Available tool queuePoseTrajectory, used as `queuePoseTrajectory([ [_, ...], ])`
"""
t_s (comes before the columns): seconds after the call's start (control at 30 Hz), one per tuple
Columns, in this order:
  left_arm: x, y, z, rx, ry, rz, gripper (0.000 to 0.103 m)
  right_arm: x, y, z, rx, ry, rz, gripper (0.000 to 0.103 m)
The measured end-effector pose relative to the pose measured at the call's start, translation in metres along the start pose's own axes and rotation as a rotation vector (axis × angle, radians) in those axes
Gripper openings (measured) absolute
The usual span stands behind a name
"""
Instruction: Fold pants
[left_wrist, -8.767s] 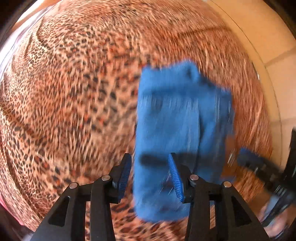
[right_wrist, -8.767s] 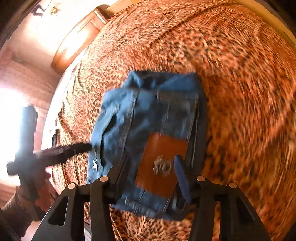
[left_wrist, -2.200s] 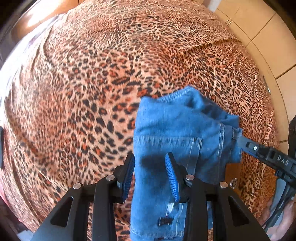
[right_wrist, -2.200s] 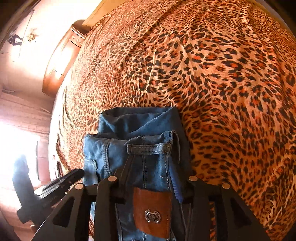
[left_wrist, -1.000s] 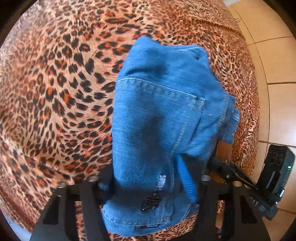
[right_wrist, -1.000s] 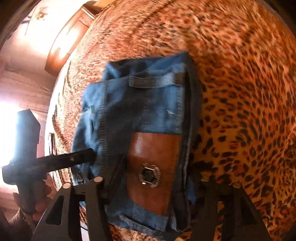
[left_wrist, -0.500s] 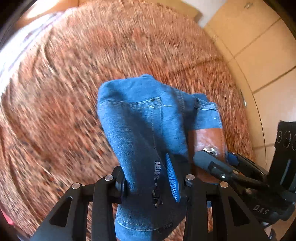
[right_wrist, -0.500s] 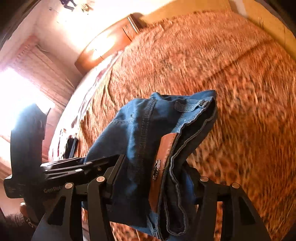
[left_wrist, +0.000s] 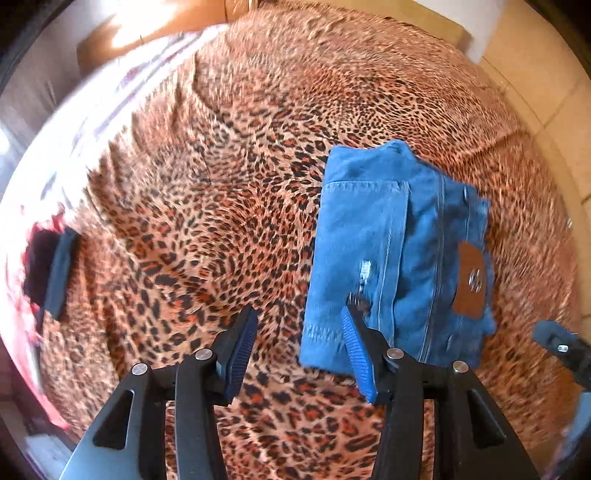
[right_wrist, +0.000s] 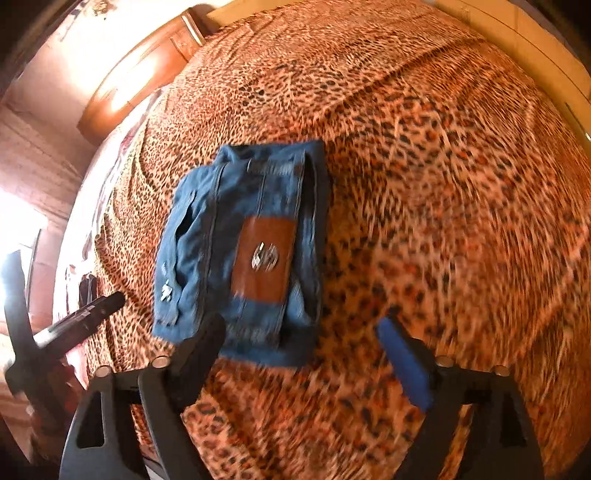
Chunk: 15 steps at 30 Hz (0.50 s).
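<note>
Folded blue jeans (left_wrist: 395, 258) lie flat on the leopard-print bed cover (left_wrist: 221, 184). Left gripper (left_wrist: 299, 350) hangs with jaws spread, empty; the bundle sits ahead, just off its right finger. Right gripper (right_wrist: 306, 354) gapes wide too, jeans ahead toward its left finger. Its view catches the brown leather patch (right_wrist: 264, 254) head-on; the left view shows a back pocket (left_wrist: 360, 221).

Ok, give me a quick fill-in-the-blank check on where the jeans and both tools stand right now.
1. The folded jeans lie on a ____-print bedspread.
2. The left tool is ____ and holds nothing.
3. The brown leather patch faces ____.
4. The right tool has its jaws ____.

Missing words: leopard; open; up; open
</note>
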<state>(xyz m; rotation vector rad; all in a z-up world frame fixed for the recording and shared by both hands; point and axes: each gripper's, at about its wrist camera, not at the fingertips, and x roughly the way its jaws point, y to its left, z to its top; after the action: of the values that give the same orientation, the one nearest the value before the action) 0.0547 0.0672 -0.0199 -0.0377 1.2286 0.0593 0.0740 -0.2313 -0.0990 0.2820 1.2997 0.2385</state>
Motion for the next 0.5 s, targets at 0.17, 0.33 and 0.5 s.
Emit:
queuePoseTrajectory([
  [0.17, -0.021, -0.023, -0.037, 0.02, -0.098, 0.036, 0.063, -0.025, 0.032, -0.032, -0.084, -0.039, -0.106, 0.103],
  [0.33, -0.038, -0.031, -0.061, 0.07, -0.138, 0.045, 0.063, -0.051, 0.048, -0.057, -0.149, -0.135, -0.193, 0.102],
  [0.5, -0.043, -0.03, -0.067, 0.084, -0.131, 0.039, 0.064, -0.072, 0.052, -0.072, -0.178, -0.227, -0.238, 0.102],
])
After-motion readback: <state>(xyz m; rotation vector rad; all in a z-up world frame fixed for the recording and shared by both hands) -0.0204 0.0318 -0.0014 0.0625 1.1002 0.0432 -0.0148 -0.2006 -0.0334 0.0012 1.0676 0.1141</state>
